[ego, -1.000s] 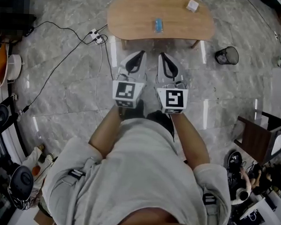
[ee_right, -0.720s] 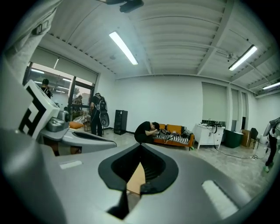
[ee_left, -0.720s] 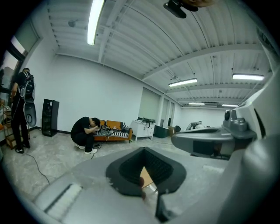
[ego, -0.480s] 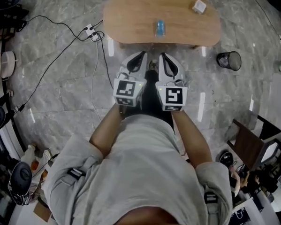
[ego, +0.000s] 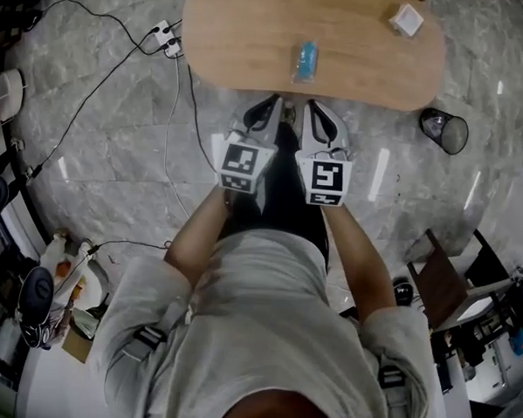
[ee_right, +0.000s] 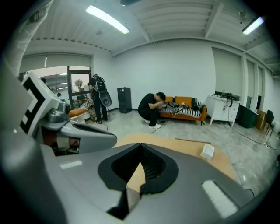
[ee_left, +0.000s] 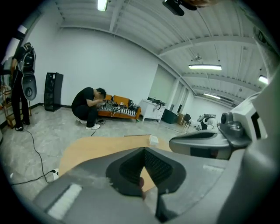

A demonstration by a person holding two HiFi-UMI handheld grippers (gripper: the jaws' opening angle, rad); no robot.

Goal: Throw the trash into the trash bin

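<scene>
Both grippers hang side by side just short of the near edge of the table [ego: 244, 37]. The left gripper [ego: 271, 105] has its jaws closed on nothing, and so does the right gripper [ego: 313, 105]. The step in hand looks like the approach for a pickup.

The likely trash is a small blue thing [ego: 305, 60] lying near the middle of the table, just ahead of the jaws. A white box [ego: 406, 19] sits near the far right edge; whether it counts as trash too, I cannot tell. The trash bin [ego: 447, 131] stands on the floor by the table's right end, well apart from both.

To do this well, use the right gripper, since the bin is on that side. Open its jaws wide before they reach over the table. The blue thing lies lengthwise away from the person, so bring the jaws down over its narrow width. It looks light and the wood smooth, so close gently or it may skid away. Then carry it past the right end and let go only when it is low over the bin's mouth.
</scene>
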